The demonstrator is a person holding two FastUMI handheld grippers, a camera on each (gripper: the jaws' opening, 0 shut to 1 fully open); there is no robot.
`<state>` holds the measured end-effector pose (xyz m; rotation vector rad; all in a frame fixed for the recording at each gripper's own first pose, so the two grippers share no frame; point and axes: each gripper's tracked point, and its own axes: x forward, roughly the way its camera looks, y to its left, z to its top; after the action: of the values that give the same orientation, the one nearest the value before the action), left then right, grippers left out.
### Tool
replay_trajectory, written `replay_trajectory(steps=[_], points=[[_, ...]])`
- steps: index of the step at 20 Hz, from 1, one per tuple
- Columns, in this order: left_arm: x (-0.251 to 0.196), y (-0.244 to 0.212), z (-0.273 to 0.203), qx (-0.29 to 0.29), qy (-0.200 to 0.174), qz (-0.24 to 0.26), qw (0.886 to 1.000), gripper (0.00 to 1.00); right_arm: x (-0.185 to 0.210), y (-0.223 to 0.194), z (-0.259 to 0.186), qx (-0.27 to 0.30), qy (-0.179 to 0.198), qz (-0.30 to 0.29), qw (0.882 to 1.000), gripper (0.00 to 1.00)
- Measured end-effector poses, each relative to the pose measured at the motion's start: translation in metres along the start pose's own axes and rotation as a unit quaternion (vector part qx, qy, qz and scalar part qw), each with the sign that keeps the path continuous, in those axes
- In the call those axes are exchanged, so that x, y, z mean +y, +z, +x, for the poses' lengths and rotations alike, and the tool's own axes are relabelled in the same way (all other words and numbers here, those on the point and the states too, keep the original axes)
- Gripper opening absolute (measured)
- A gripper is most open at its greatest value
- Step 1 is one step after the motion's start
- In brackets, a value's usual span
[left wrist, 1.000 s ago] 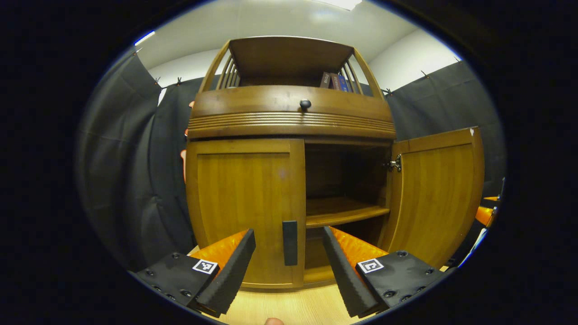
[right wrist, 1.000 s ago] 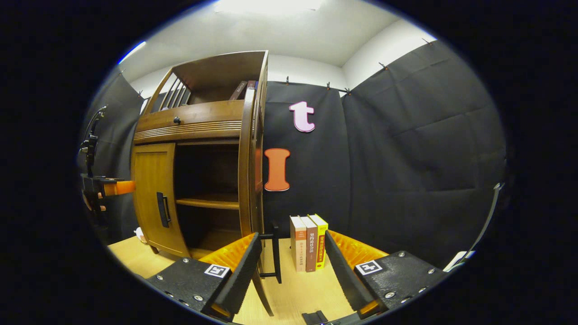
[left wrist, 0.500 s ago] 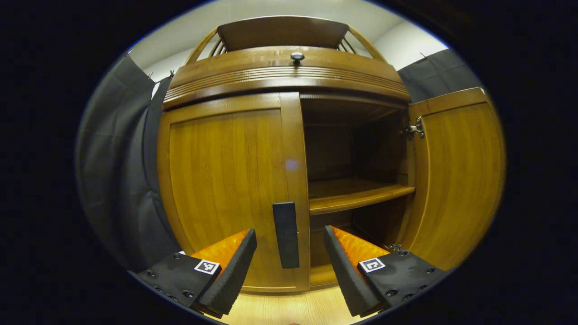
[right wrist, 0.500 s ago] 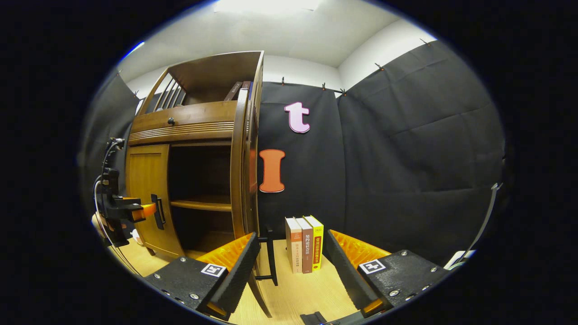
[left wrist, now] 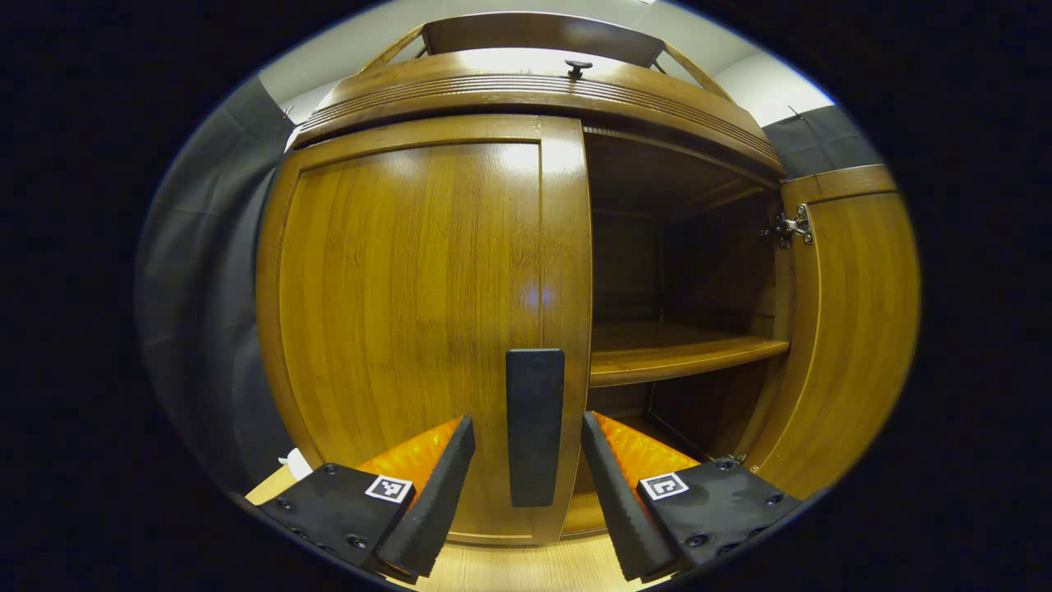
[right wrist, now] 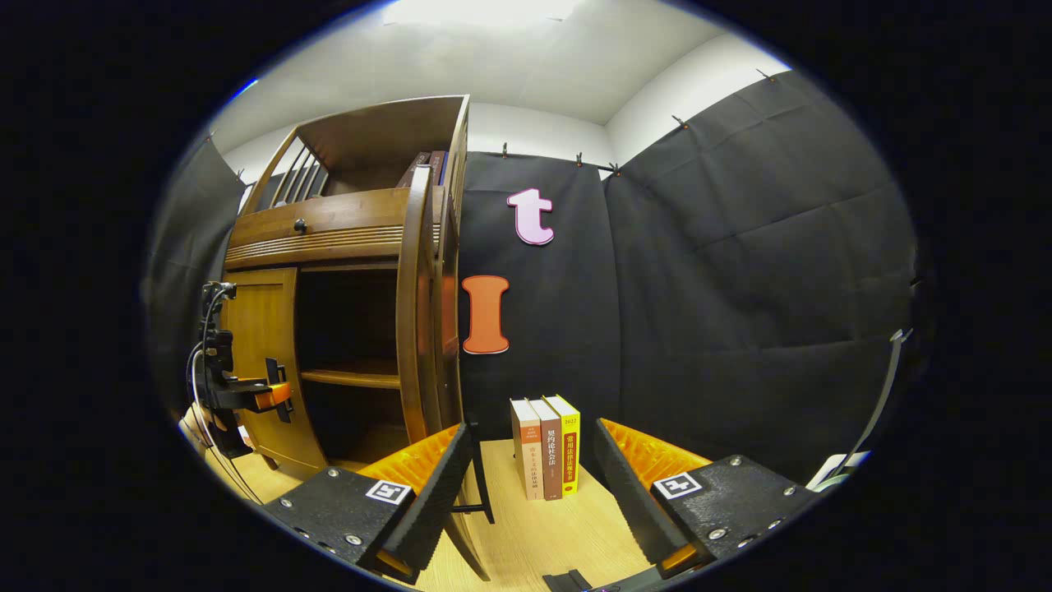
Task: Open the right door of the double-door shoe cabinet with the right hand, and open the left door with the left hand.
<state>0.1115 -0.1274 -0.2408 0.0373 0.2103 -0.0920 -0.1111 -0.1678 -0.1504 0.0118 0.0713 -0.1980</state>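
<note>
The wooden shoe cabinet (left wrist: 526, 82) is seen standing on a pale wood floor (right wrist: 542, 534) in the booth. In the left gripper view, the left door (left wrist: 411, 312) is shown closed, while the right door (left wrist: 855, 329) is swung wide, exposing a dark interior and 1 shelf (left wrist: 674, 353). The left gripper (left wrist: 526, 485) is held with its fingers spread on either side of the left door's dark vertical handle (left wrist: 534, 423), which is not clamped. In the right gripper view, the right gripper (right wrist: 530, 485) is held spread apart, just beside the open door's edge (right wrist: 415, 304) and its handle (right wrist: 481, 477). 3 upright books (right wrist: 546, 448) are seen against the cloth wall (right wrist: 740, 288).
</note>
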Motion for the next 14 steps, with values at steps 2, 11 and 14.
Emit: replay_trajectory(steps=[2, 11, 14], points=[[-0.0013, -0.0027, 0.0057, 0.004, 0.0, 0.001, 1.0, 0.86, -0.0019, -0.0024, 0.0021, 0.003, -0.003, 0.002, 1.0, 0.92], [-0.0013, -0.0058, 0.0101, 0.008, -0.002, 0.008, 1.0, 0.39, -0.0051, -0.0062, -0.0003, 0.003, -0.009, 0.006, 1.0, 0.92], [-0.0013, -0.0087, 0.0074, 0.008, -0.01, 0.001, 1.0, 0.35, -0.0067, -0.0067, -0.0031, 0.003, -0.017, 0.006, 1.0, 0.92]])
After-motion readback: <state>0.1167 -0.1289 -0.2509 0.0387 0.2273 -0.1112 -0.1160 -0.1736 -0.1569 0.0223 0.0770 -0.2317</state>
